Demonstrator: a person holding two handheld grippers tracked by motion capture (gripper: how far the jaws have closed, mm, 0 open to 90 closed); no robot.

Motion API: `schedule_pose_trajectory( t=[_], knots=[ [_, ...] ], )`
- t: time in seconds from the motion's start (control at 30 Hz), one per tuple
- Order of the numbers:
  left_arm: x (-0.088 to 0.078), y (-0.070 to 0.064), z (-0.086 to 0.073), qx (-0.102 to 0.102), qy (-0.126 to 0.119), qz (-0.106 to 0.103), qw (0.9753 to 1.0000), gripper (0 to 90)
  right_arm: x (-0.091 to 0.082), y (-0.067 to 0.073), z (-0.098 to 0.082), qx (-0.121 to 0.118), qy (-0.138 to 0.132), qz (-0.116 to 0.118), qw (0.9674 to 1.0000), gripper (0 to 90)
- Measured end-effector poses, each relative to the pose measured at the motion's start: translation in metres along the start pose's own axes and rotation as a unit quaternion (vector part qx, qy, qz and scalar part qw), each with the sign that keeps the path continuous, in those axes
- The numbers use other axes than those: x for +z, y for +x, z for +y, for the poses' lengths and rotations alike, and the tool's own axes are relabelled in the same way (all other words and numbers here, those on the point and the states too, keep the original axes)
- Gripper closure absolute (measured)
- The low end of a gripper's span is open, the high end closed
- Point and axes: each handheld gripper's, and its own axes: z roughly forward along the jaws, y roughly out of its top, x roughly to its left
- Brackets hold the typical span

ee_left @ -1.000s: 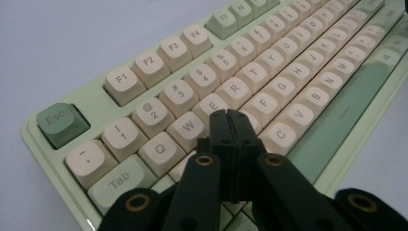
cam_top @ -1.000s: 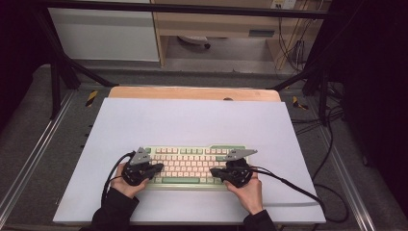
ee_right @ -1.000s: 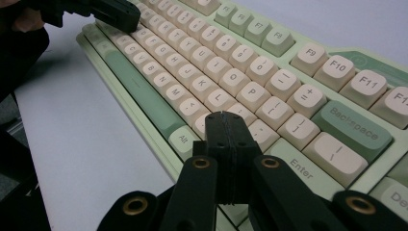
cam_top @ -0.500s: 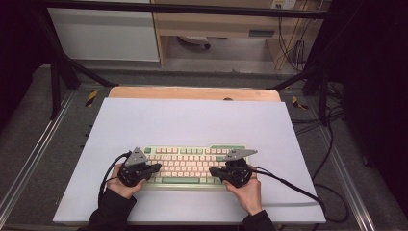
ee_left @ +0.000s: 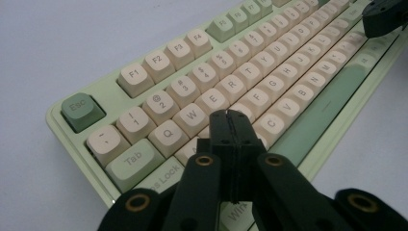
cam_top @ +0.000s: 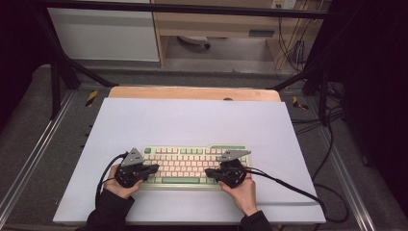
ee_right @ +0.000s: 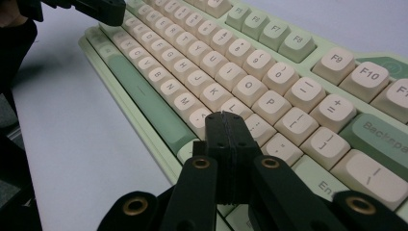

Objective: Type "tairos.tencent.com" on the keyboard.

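Near the tabletop's [cam_top: 192, 120] front edge, you've kept both closed claws, left [ee_left: 230, 118] and right [ee_right: 225, 120], unmoved over the keyboard [cam_top: 192, 159], typing not begun.

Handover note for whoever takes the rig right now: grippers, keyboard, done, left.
Left gripper: shut, nothing held, tip over the keyboard's left keys, near S/D.
Right gripper: shut, nothing held, tip over the right keys, near L.
Keyboard lies flat on the white mat, near the person's edge, hands at both ends.
Done: both grippers poised over the keys.
Left: probably key presses; whether either tip touches a key is unclear.
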Motion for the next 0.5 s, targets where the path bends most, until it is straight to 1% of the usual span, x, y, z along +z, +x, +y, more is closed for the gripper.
schedule_pose_trajectory(
  t=[0.17, 0.5],
  knots=[
    [0.0, 0.0, 0.0, -0.001, 0.0, 0.0, 1.0, 89.8, 0.006, 0.002, 0.001, -0.008, 0.0, 0.0, 1.0, 90.0],
    [0.0, 0.001, 0.0, -0.001, 0.0, -0.001, 1.0, 89.8, 0.012, 0.001, 0.0, -0.007, 0.005, 0.0, 1.0, 90.0]
  ],
)
